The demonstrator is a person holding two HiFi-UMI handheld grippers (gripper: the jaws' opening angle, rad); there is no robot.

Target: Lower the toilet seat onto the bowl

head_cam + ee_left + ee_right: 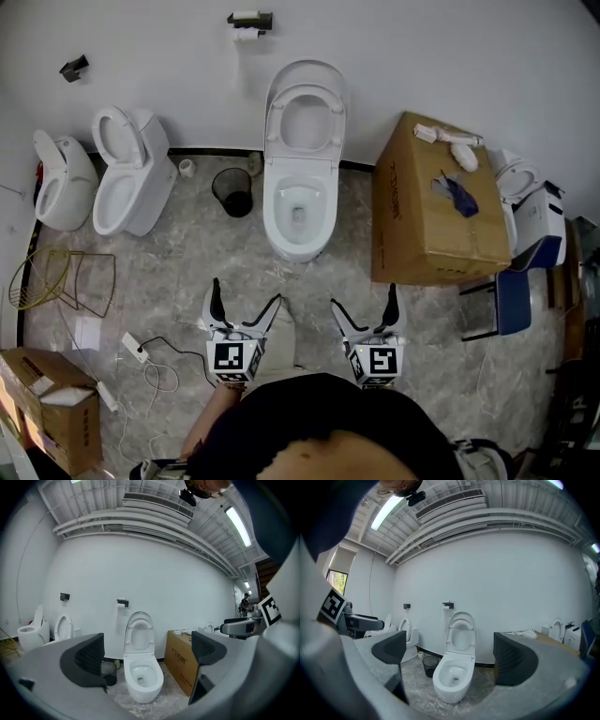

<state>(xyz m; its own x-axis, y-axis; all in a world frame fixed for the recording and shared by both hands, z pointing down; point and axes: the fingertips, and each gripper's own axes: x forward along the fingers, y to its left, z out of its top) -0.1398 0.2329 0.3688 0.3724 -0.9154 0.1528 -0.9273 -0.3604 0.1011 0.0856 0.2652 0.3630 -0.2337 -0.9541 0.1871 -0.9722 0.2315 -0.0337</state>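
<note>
Grey marbled flooring (187,272) runs up to a plain white wall (422,56), and the toilet (300,211) stands against that wall near the middle of the head view. The toilet seat (306,108) is raised, leaning back toward the wall, so the open bowl shows below it. A toilet-paper holder (249,21) is fixed to the wall above and a little to the toilet's left. A dark waste bin (233,191) stands on the floor just beside the bowl on that side. On the other side sits a large cardboard box (431,216) with a blue item (459,195) and some white things lying on its top. Two more white toilets (131,173) stand further left along the wall, with a gold wire basket (42,277) on the floor in front of them. A white power strip (134,347) with its cable lies near the person's feet. The left gripper (246,292) and the right gripper (364,298) are held side by side close to the person's body, well apart from the toilet and pointing toward it. Each gripper view shows its two dark jaws spread wide with nothing between them, and the toilet with its upright seat is seen across the floor in the gap.
</note>
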